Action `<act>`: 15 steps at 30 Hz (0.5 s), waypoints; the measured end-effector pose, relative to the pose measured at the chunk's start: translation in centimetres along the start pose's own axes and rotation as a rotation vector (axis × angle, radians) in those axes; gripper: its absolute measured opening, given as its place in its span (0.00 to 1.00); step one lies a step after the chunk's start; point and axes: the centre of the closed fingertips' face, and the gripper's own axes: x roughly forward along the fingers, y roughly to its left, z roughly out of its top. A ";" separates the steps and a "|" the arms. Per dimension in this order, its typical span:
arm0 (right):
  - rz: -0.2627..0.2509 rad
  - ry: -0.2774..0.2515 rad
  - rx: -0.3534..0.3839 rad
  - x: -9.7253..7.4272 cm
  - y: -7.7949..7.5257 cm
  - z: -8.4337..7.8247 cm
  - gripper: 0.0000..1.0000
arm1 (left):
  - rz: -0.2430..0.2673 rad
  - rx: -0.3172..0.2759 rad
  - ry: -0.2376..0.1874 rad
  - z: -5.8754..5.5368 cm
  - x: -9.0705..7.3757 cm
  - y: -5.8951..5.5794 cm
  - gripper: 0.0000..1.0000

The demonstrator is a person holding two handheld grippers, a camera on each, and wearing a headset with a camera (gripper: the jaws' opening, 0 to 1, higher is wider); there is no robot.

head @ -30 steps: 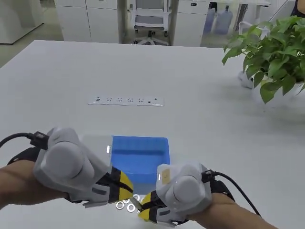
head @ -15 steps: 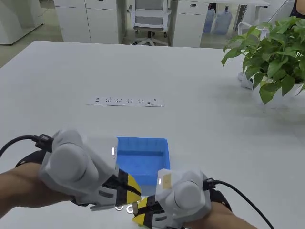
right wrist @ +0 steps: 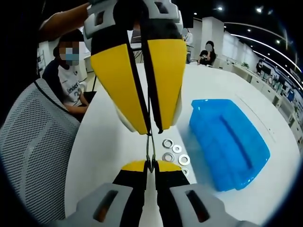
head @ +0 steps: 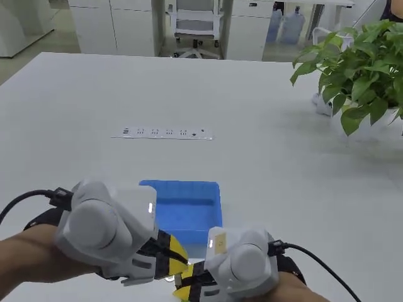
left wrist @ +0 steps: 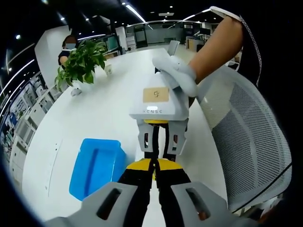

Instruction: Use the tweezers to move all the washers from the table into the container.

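Note:
The blue container (head: 182, 207) sits on the white table (head: 252, 126), just beyond both grippers. My left gripper (head: 179, 255) and right gripper (head: 184, 288) meet tip to tip at the near edge. In the right gripper view, thin dark tweezers (right wrist: 150, 150) run from my right gripper (right wrist: 150, 166) up between the yellow fingers (right wrist: 120, 80) of the left one. Both grippers are shut on the tweezers. Several steel washers (right wrist: 169, 150) lie on the table beside the container (right wrist: 227, 142). In the left gripper view, my left gripper (left wrist: 154, 166) faces the right gripper (left wrist: 161, 142), with the container (left wrist: 97, 165) to the left.
A flush socket strip (head: 165, 133) lies mid-table. A potted plant (head: 356, 69) stands at the far right. An office chair (head: 195, 25) and cabinets are beyond the table. A mesh chair (right wrist: 38, 156) and seated people are behind me.
The two grippers have closed in on each other until their tips meet. They now cover the washers in the head view. The camera has shifted slightly.

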 end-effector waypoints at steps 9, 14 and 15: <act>-0.002 -0.007 0.004 -0.1 0.0 -0.1 0.08 | 0.000 -0.002 0.000 -0.4 0.3 -0.1 0.08; -0.002 -0.012 0.013 -0.1 0.0 -0.1 0.08 | -0.011 0.003 -0.015 -0.3 0.4 -0.3 0.07; 0.000 -0.010 0.010 -0.1 0.0 -0.1 0.08 | -0.013 0.000 -0.017 -0.3 0.4 -0.3 0.07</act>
